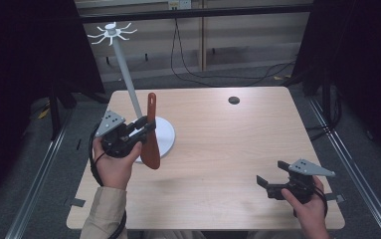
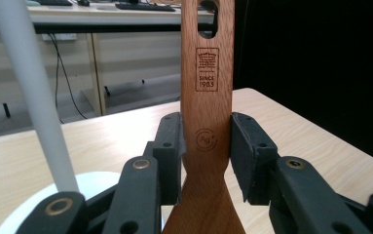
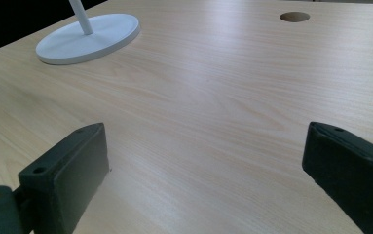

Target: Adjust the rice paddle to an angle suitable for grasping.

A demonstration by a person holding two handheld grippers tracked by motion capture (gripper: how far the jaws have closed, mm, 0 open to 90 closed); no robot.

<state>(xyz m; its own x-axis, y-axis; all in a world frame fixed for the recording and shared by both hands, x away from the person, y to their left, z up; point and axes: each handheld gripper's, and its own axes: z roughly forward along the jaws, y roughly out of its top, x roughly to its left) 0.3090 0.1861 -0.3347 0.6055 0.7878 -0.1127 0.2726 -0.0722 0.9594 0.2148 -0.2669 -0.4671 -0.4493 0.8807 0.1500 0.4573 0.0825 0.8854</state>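
Note:
My left gripper (image 1: 145, 125) is shut on a reddish-brown wooden spatula (image 1: 151, 130), held upright above the table with its blade down. In the left gripper view the two pads (image 2: 245, 146) clamp the spatula's handle (image 2: 207, 97) below its hanging hole. A white stand (image 1: 124, 69) with hooks at its top rises just left of the spatula, and its round base (image 1: 164, 133) sits behind the blade. My right gripper (image 1: 272, 175) rests low over the table's front right, open, and between its fingers (image 3: 72, 170) lies only bare wood.
The light wooden table (image 1: 218, 144) has a round cable hole (image 1: 234, 100) at the back right. The stand's pole (image 2: 33, 92) is close on the left of the held spatula. Dark curtains flank the table, and cables lie on the floor behind it.

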